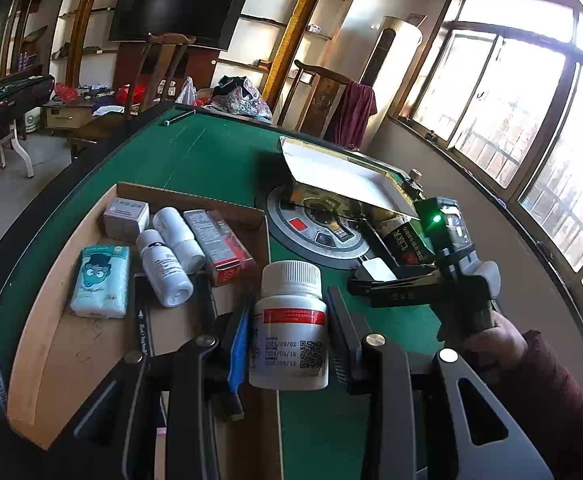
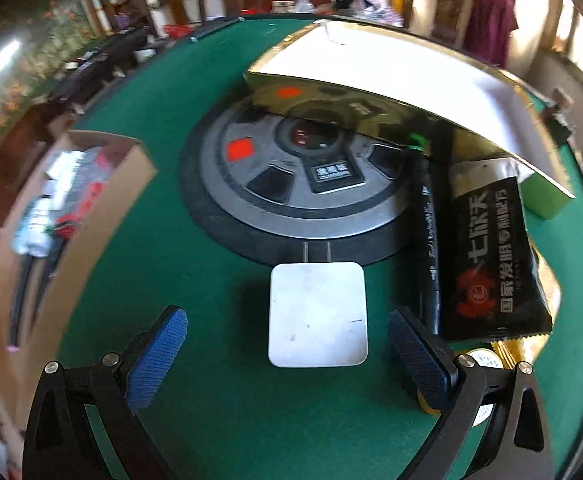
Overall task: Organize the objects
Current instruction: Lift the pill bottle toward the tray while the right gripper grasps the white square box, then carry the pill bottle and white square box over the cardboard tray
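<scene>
White bottle [image 1: 291, 324] between left jaws

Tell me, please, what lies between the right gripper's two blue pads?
In the right wrist view, the right gripper stands open with a flat white square object lying on the green table between the pads, untouched.

Table: I see a green felt table [image 1: 219, 156] with a round grey dial [image 2: 291, 184] set in its middle.
Dial: it has a red button [image 2: 240, 149] and dark ones around it.
Screen: a big black TV [image 1: 179, 10] hangs on the far wall.
Chairs: two wooden chairs stand behind the table; one [image 1: 323, 96] has a dark red cloth [image 1: 353, 110] hung over it.
Windows: bright windows [image 1: 511, 92] fill the right side.
Shelves: I see wall shelves [image 1: 275, 20] beside the TV.
</scene>
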Action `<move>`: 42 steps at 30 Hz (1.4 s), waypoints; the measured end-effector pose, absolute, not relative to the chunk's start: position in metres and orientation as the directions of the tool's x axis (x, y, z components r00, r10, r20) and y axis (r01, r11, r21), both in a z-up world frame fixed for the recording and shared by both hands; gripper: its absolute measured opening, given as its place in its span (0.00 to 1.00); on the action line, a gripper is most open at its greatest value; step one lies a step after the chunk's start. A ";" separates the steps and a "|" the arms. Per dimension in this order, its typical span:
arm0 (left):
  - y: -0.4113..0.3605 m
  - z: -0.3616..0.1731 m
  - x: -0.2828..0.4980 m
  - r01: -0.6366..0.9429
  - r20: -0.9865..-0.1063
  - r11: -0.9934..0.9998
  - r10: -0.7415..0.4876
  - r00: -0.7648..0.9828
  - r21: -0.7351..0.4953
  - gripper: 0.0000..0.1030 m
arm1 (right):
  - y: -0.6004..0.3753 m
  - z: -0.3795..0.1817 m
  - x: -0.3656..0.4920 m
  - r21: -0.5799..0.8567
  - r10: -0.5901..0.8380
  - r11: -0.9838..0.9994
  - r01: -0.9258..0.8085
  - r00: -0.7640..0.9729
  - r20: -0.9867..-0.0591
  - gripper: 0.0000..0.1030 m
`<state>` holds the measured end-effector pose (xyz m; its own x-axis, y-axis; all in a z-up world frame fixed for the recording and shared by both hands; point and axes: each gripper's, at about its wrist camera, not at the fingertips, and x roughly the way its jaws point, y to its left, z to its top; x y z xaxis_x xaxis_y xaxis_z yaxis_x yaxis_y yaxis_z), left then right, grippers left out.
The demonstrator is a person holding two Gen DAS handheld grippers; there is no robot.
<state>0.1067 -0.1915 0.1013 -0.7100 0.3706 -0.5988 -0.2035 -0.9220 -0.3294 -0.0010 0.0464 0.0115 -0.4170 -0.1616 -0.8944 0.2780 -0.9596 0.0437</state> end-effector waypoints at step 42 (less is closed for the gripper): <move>-0.297 0.090 0.146 0.086 -0.618 -0.949 0.126 -0.776 -0.302 0.33 | -0.090 0.074 0.060 0.524 -0.693 -0.702 0.483 -0.290 -0.660 0.48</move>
<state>0.1457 -0.2973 0.0898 -0.7763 0.1263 -0.6175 0.0856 -0.9495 -0.3019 0.0605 -0.0895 0.0738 -0.2902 -0.6925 -0.6604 0.4828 -0.7018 0.5238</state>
